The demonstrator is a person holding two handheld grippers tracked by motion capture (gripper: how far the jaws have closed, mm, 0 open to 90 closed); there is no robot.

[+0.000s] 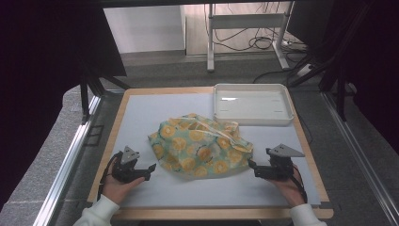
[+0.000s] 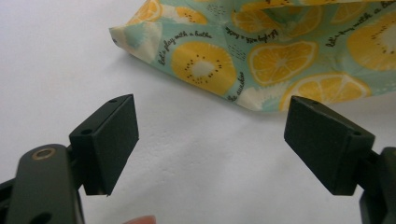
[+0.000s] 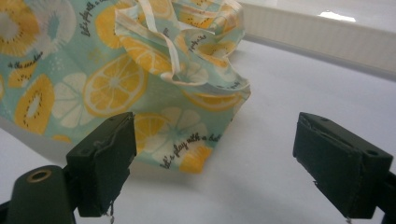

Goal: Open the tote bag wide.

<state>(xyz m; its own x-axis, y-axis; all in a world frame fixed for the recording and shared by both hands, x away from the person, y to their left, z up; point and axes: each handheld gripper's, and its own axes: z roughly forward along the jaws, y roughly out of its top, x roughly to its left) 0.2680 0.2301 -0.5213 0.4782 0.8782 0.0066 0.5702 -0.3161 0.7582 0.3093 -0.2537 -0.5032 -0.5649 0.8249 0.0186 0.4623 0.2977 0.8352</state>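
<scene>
A crumpled cloth bag (image 1: 200, 146) printed with lemon and kiwi slices on pale green lies in the middle of the white mat. Its cream drawstring (image 3: 163, 37) loops over the top folds. My left gripper (image 1: 151, 171) rests on the mat just left of the bag's near corner (image 2: 140, 42), open, with bare mat between its jaws. My right gripper (image 1: 251, 168) sits at the bag's right edge (image 3: 187, 149), open, its jaws apart and clear of the cloth; the bag's corner lies just ahead of them.
A white shallow tray (image 1: 252, 104) stands at the far right corner of the mat (image 1: 141, 113), beyond the bag. The mat lies on a wooden-edged table (image 1: 120, 110). A metal rail (image 1: 70, 155) runs along the left side.
</scene>
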